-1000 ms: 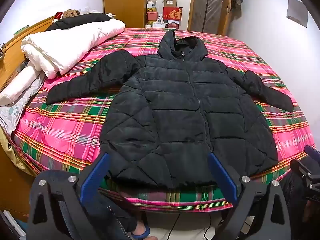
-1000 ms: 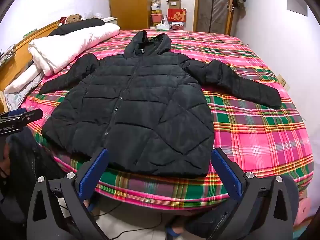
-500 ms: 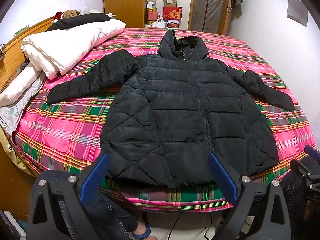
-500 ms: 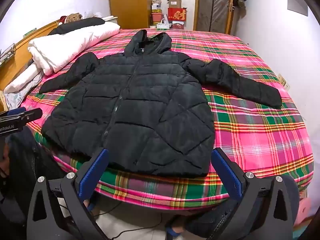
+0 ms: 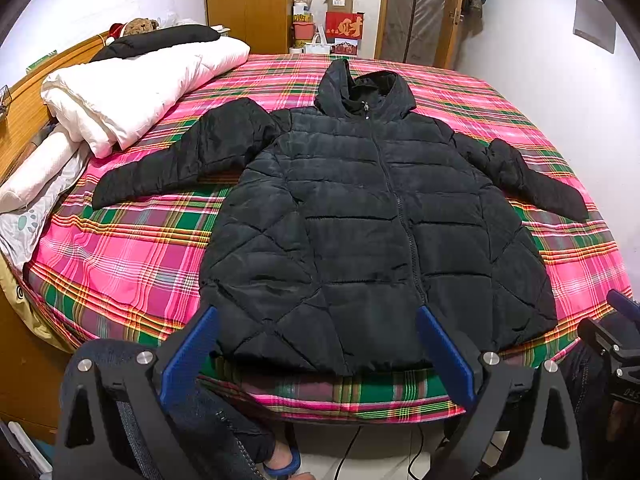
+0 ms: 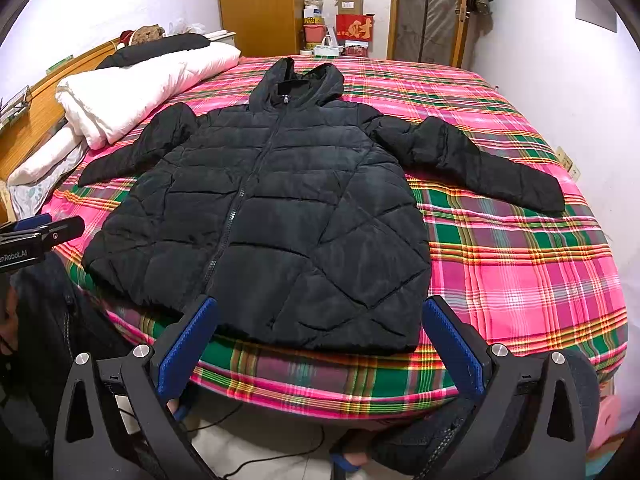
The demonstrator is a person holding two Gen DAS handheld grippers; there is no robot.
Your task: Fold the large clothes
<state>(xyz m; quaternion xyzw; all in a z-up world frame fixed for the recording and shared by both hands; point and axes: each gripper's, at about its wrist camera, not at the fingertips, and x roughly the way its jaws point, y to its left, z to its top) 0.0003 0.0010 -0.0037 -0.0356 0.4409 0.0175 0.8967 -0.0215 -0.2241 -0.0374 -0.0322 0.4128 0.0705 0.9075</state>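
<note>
- On the plaid bedspread [image 5: 132,264] a black puffer jacket [image 5: 360,232] lies flat, front side up, zipper closed.
- Its long axis runs from the near edge of the bed toward the far wall: the hem [image 6: 280,332] sits just at the near mattress edge, and the hood [image 5: 362,88] points away toward the wardrobe [image 5: 248,4].
- Both sleeves are spread outward and angled slightly toward the near side; the sleeve on the left [image 5: 180,160] reaches toward the white duvet [image 5: 140,80], while the sleeve on the right [image 6: 476,160] lies on open bedspread.
- Bare plaid shows on both sides of the jacket body, with more open room on the right side in the right wrist view; the rolled duvet and pillows crowd the far-left edge by the wooden headboard [image 5: 24,112].
- The left gripper [image 5: 316,352] hangs off the near bed edge in front of the hem, jaws spread wide, holding nothing.
- The right gripper [image 6: 320,344] hangs likewise near the hem's right half, jaws spread wide and empty.
- Below the bed edge, the person's legs and a blue slipper [image 5: 280,462] show on the floor.
</note>
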